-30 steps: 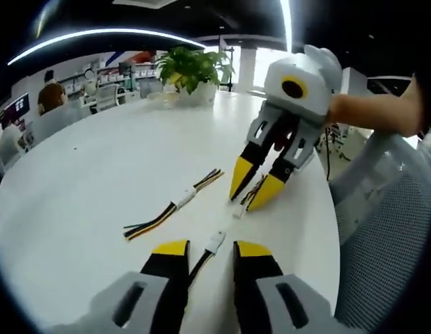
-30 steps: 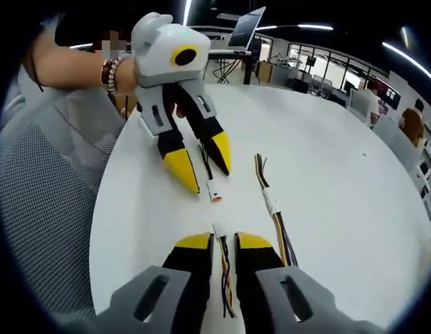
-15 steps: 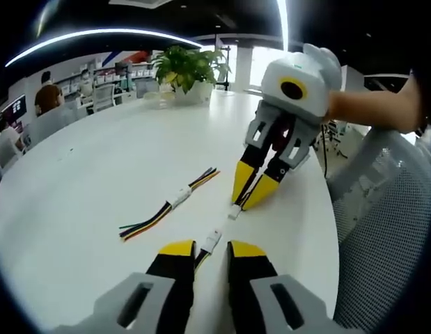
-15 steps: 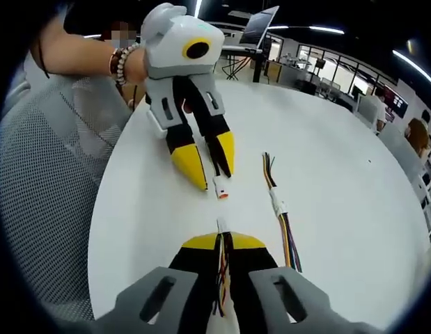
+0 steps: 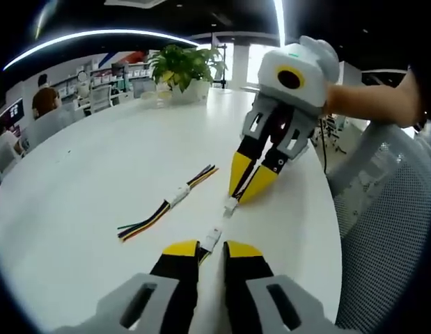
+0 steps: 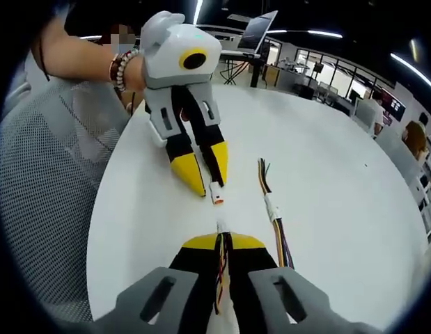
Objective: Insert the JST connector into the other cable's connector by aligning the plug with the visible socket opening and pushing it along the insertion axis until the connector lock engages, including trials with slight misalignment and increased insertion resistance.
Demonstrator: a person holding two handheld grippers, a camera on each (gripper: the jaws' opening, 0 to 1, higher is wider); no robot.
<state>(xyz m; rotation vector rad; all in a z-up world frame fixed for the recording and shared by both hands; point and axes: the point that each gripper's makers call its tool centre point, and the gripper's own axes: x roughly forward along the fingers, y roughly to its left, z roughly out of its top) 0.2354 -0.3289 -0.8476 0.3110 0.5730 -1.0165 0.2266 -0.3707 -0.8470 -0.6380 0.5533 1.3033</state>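
- Left gripper view: a spare bundle of multicoloured wires with a white connector in its middle point(image 5: 175, 199) lies at about 10 o'clock from the left gripper point(image 5: 211, 249) on the round white worktop point(image 5: 97, 160), untouched and apart from the work.
- The left gripper's yellow-tipped black fingers are closed on the thin cable just behind the small white plug connector point(image 5: 213, 239), so the plug sticks out ahead at 12 o'clock, free to enter.
- At 1 o'clock the right gripper point(image 5: 248, 189) comes in, its fingers pinched on the other cable, with the small white socket connector point(image 5: 230, 205) poking out of its tips toward the plug. The two connectors are near, nose to nose, not yet touching.
- A potted green plant point(image 5: 184, 69) stands at the far edge.
- Right gripper view: the socket point(image 6: 220, 227) sits just past the closed fingertips; the plug point(image 6: 216, 194) faces it at 12 o'clock, held by the left gripper. Holding each cable close behind its housing probably keeps it stiff for the push.
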